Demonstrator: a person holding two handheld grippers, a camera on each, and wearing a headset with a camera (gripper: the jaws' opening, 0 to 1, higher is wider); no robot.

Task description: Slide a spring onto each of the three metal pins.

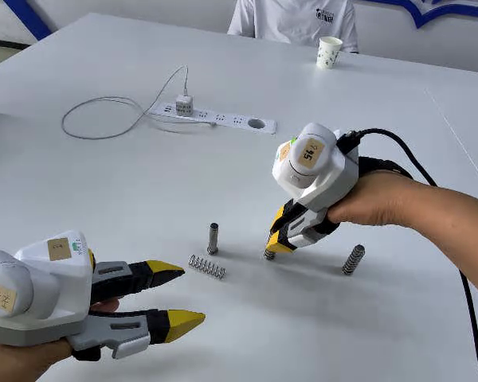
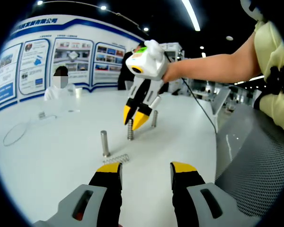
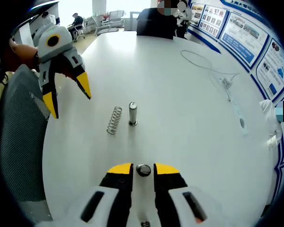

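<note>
Loose spring (image 1: 207, 267) is seen lying flat just ahead of the wide-open left gripper (image 1: 193, 296), long axis crosswise to its jaws, bare pin (image 1: 213, 238) upright just beyond, while the farther right gripper (image 1: 272, 247) is closed around the middle pin (image 3: 143, 169).

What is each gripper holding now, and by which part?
The left gripper is open, holding nothing. The right gripper flanks the top of a pin; whether it clamps it cannot be told.

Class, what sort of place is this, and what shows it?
Probably an office showroom or meeting room: a long white table, display boards along the wall, a power strip and a paper cup.
</note>
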